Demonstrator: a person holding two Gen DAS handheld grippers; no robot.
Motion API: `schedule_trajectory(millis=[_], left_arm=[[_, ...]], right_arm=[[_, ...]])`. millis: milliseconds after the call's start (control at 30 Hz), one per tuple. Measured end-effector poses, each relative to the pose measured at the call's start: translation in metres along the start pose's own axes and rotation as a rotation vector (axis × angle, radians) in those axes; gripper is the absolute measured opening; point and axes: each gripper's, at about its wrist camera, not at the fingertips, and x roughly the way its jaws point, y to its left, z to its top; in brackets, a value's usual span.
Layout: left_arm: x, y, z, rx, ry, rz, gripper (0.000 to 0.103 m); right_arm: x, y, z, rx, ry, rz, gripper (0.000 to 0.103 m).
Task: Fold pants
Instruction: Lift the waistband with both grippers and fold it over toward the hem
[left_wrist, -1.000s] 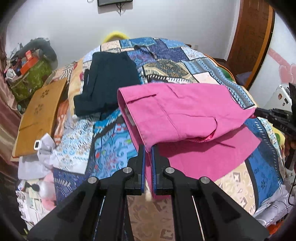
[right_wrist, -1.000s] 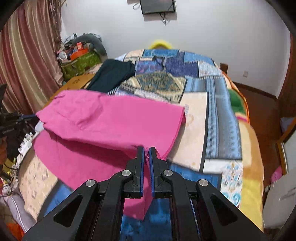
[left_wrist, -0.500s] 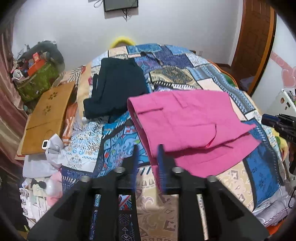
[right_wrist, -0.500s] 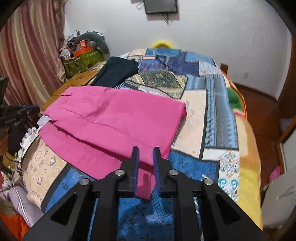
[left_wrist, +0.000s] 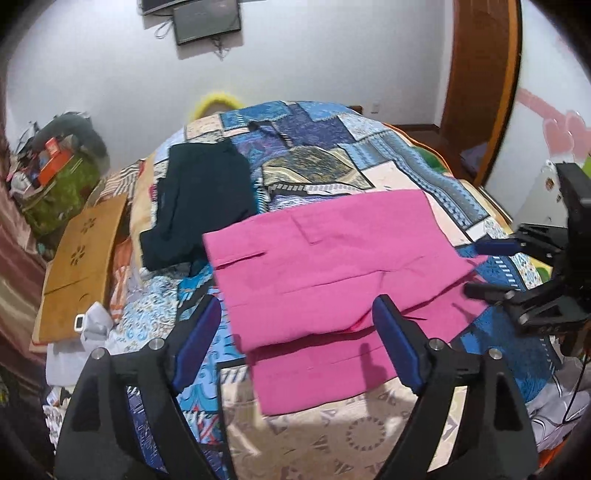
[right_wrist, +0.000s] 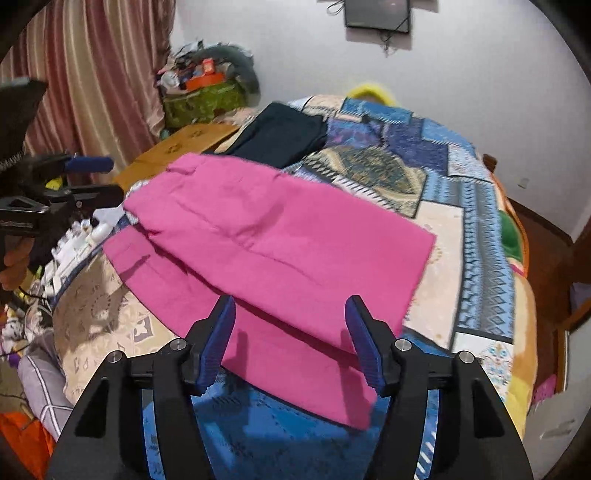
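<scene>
Both grippers hang above the near edge of the bed, and neither has hold of anything. The left gripper (left_wrist: 295, 328) has its blue fingers spread wide, nothing between them; the right gripper (right_wrist: 290, 328) shows the same, jaws well apart and clear of the cloth.

The pink pants (left_wrist: 332, 273) lie on the patchwork bedspread (left_wrist: 369, 147), doubled over once: the upper layer sits on the lower one, which pokes out along the near edge and at one corner. So the fold is in but not square; the edges do not line up, and a ripple runs across the top layer. By my reading one fold is done, and what is left is a tidy-up and probably another fold to make a compact bundle.

Just beyond the pants lies a dark folded garment (left_wrist: 203, 206), possibly a finished piece, touching or nearly touching the pink cloth at its near corner.

Containers: a green bag (right_wrist: 199, 99) stands against the wall, stuffed with clutter, an orange box on top. What else is inside, I cannot tell.
</scene>
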Motion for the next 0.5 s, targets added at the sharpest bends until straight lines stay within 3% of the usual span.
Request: schedule_trajectory(millis=[167, 333, 400, 467, 500], left_arm=[[0.019, -0.017, 0.002, 0.055, 0.033, -0.002, 0.085], [0.035, -0.029, -0.001, 0.085, 0.08, -0.056, 0.085], [0.041, -0.035, -0.003, 0.1, 0.092, -0.055, 0.085], [0.047, -0.038, -0.003, 0.11, 0.098, -0.054, 0.085], [0.048, -0.038, -0.004, 0.113, 0.1, -0.053, 0.084]], right_arm=[[0.024, 0.014, 0.002, -0.057, 0.058, 0.014, 0.058], [0.038, 0.015, 0.011, -0.068, 0.057, 0.038, 0.056], [0.041, 0.013, 0.015, -0.053, 0.053, 0.067, 0.046], [0.043, 0.013, 0.019, -0.047, 0.048, 0.08, 0.025], [0.044, 0.013, 0.021, -0.047, 0.046, 0.082, 0.02]])
